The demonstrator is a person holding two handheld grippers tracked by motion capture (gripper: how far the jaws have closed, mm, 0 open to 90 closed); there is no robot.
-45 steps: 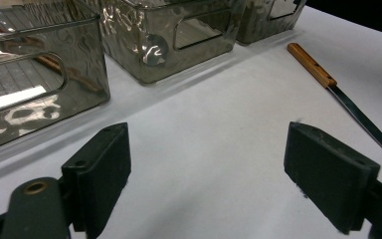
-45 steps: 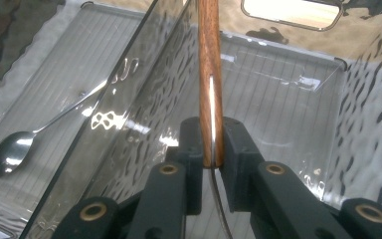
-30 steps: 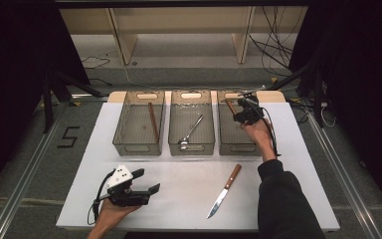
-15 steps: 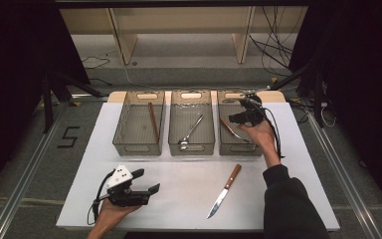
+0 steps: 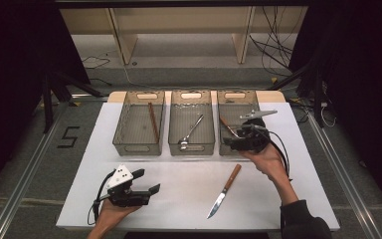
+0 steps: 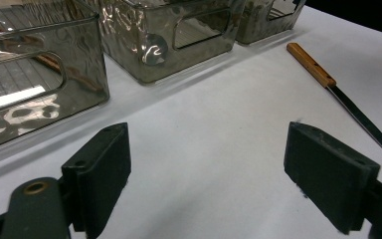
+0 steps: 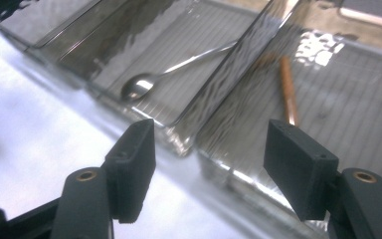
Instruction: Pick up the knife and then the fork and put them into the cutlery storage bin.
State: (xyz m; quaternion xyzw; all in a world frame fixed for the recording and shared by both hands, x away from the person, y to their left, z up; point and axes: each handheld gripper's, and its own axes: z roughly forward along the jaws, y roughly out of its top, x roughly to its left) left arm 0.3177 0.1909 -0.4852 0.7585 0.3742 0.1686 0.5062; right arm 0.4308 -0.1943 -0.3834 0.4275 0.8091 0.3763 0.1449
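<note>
Three clear trays stand in a row at the back of the white table. The right tray [image 5: 235, 102] holds a wooden-handled utensil [image 5: 227, 126] [image 7: 288, 94]. My right gripper [image 5: 230, 143] [image 7: 214, 164] hovers over that tray's near end. It is open, its jaws have just been opening, and nothing is between them. A knife with a wooden handle [image 5: 224, 191] [image 6: 338, 89] lies on the table in front of that tray. My left gripper [image 5: 146, 181] [image 6: 204, 169] rests open at the front left, pointing toward the knife, empty.
The middle tray [image 5: 191, 95] holds a metal spoon [image 5: 191, 132] [image 7: 144, 84]. A brown stick [image 5: 152, 122] lies in the left tray [image 5: 146, 97]. Bare white table [image 5: 179, 169] stretches between the trays and the front edge. Cables and shelving stand behind.
My right gripper let go of the wooden-handled utensil in the right tray, opened, and drew back toward the tray's near end. The left gripper stayed put.
</note>
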